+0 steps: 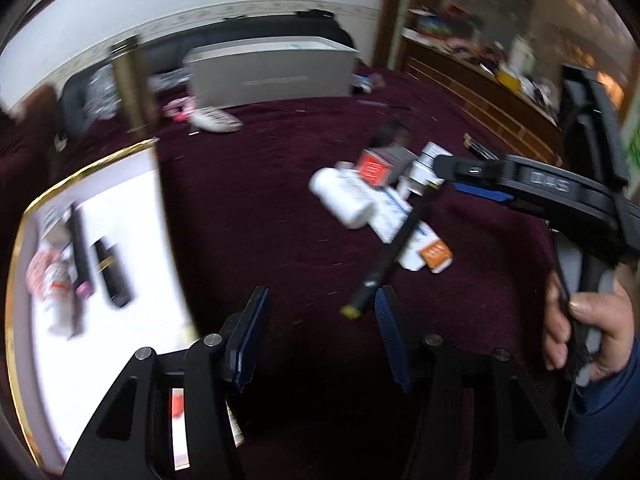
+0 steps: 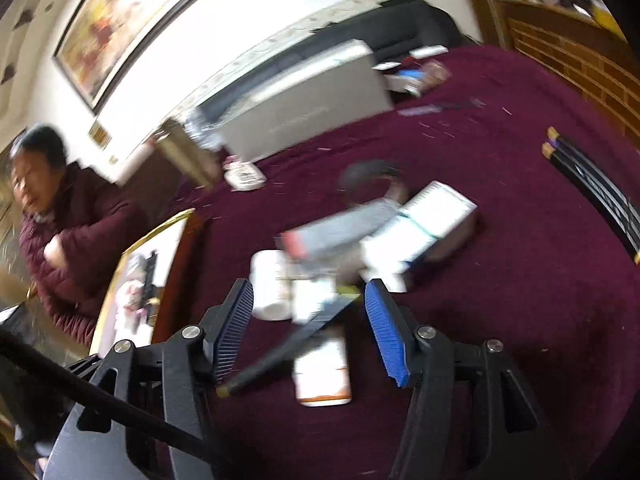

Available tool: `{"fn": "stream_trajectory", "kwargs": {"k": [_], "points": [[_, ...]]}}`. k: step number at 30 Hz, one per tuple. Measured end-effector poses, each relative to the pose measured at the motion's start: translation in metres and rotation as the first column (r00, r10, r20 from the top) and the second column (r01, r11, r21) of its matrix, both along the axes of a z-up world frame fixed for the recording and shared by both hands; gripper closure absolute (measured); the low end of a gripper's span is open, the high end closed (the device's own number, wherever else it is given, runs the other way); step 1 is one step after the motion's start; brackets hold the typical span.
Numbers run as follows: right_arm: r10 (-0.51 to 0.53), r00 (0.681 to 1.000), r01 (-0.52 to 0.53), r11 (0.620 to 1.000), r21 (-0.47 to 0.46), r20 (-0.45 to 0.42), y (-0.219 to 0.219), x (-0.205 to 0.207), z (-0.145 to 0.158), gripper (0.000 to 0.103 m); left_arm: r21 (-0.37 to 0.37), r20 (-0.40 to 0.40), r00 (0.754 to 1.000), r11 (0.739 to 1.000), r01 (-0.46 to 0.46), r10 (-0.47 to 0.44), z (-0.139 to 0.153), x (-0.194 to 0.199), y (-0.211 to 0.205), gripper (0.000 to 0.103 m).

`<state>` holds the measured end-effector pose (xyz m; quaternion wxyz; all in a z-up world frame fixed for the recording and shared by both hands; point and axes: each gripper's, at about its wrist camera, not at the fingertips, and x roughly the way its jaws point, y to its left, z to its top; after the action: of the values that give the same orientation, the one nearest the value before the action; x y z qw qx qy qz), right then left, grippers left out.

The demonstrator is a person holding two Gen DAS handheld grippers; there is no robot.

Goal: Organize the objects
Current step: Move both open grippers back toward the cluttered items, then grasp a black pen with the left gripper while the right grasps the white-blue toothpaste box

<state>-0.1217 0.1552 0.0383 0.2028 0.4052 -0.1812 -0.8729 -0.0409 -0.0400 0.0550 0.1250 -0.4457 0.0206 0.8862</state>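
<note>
Against the table's (image 1: 260, 240) left edge: a white, gold-rimmed tray (image 1: 132, 208), loaded with a few dark sticks and a blurred bottle. Just right of it, at the near edge: the left gripper (image 1: 322, 300), jaws parted to a middling gap, nothing between the blue pads, only maroon cloth below. Further back, along the far edge: a long grey box (image 1: 272, 72). Around the middle of the table: a white bottle (image 1: 344, 196) on its side, touching a loose heap of small cartons (image 1: 390, 216), one with an orange face. Across that heap, slantwise: the black pen (image 1: 384, 256), yellow-tipped at its near end; resting or in mid-air, impossible to tell. Over the same heap: the right gripper (image 2: 309, 300), jaws parted about halfway, pen between them but touched by neither pad, so gripping nothing. Behind its handle: a hand (image 1: 588, 332) in a blue sleeve. Towards the right edge, well apart from the heap: a row of black markers (image 2: 592, 188).
</note>
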Motion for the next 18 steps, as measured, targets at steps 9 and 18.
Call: {"fn": "stream_trajectory", "kwargs": {"k": [9,18], "points": [[-0.021,0.996,0.032,0.992,-0.126,0.084,0.032,-0.012,-0.018,0.046,-0.156,0.009,0.996,0.983,0.093,-0.093,-0.021,-0.023,0.063,0.056],[-0.011,0.996,0.018,0.996,-0.091,0.087,0.028,-0.014,-0.021,0.046,0.031,0.099,0.994,0.999,-0.038,0.035,-0.043,-0.064,0.048,0.085]]}}
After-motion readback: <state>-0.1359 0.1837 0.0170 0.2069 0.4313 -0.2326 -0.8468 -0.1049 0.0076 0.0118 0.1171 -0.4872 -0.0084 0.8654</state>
